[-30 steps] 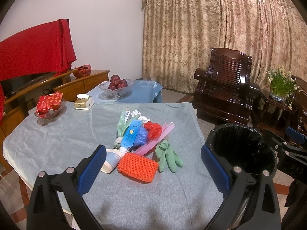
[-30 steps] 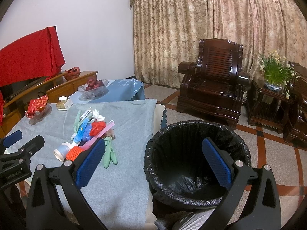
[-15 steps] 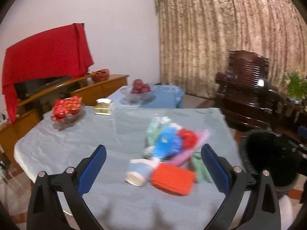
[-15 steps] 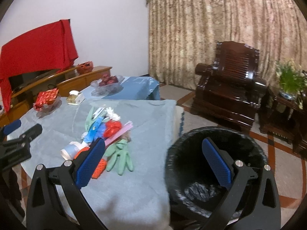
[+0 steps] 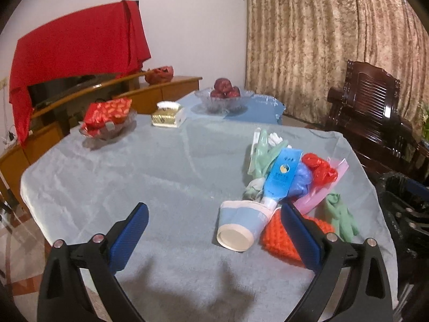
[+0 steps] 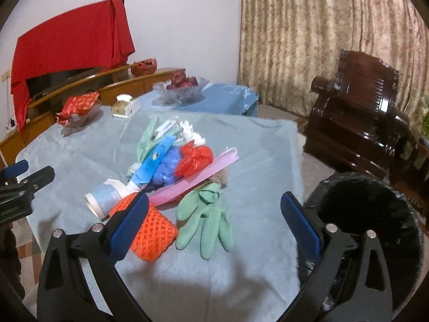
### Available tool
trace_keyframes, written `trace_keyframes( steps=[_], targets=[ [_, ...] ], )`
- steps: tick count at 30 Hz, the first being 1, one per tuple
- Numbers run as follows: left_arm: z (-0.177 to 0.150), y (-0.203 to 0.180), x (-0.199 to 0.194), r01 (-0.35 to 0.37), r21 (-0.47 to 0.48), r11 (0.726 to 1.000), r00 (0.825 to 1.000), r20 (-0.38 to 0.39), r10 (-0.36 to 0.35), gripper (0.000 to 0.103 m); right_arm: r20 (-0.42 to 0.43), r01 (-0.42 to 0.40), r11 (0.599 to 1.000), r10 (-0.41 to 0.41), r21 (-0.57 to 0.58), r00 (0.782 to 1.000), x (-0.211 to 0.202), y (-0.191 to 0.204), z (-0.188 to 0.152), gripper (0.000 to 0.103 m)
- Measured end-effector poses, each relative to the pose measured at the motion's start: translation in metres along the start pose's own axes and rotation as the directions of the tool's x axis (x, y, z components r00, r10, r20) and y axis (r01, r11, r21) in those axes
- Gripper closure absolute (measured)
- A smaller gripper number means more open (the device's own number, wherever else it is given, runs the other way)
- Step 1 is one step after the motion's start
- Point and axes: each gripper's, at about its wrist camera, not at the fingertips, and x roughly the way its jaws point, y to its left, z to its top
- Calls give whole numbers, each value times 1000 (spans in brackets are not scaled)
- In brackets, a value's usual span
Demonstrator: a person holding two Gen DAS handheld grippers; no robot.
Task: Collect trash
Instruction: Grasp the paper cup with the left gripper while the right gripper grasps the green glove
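A: Step in hand?

B: Approach, by the look of it. Nothing picked up yet. Left gripper (image 5: 214, 228) spread wide and empty over the pale blue-grey tablecloth (image 5: 134, 182); right gripper (image 6: 214, 217) likewise wide apart, holding nothing.

A: And the trash?

B: All heaped near the table's right edge: a blue-and-white paper cup lying on its side (image 5: 241, 226), an orange knitted pad (image 6: 151, 237), a blue squeeze tube (image 5: 281, 177), a crumpled red plastic bag (image 6: 194, 159), a flat pink plastic strip (image 6: 198, 178), a pale green rubber glove (image 6: 206, 220). Black-lined round bin (image 6: 367, 209) just off the table edge, to the right of the pile.

A: Relative to the tools?

B: Cup mouth facing the left gripper, lying between its fingers toward the right one; orange pad partly behind that right finger. Green glove between the right gripper's fingers, nearer the left finger, flat on the cloth. Apart from both tools, no contact.

A: Next move?

B: Probably a descent onto the nearest piece, glove for the right, cup for the left, then a squeeze and a short carry over the bin rim. Care needed with the cup: round, light, likely to roll or crush. Glove limp, so a pinch low against the cloth
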Motion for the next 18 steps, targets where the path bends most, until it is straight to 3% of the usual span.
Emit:
trace_keyframes(
  steps=[3,8,18],
  targets=[
    [-4,-1,17,5,-1,1000,1000,-20,-5,6,-56,-5,1000,6,15,998,29,-2,-3,19],
    [-10,-3,49,9,9,1000,997,-71,-8,7,-124,-1,1000,2,15,992,65,-6,-6,22],
    [-25,-12,89,47,15,999,986,-163,-44,9,-185,-8,1000,11,17,983,90,-10,-16,25]
  ],
)
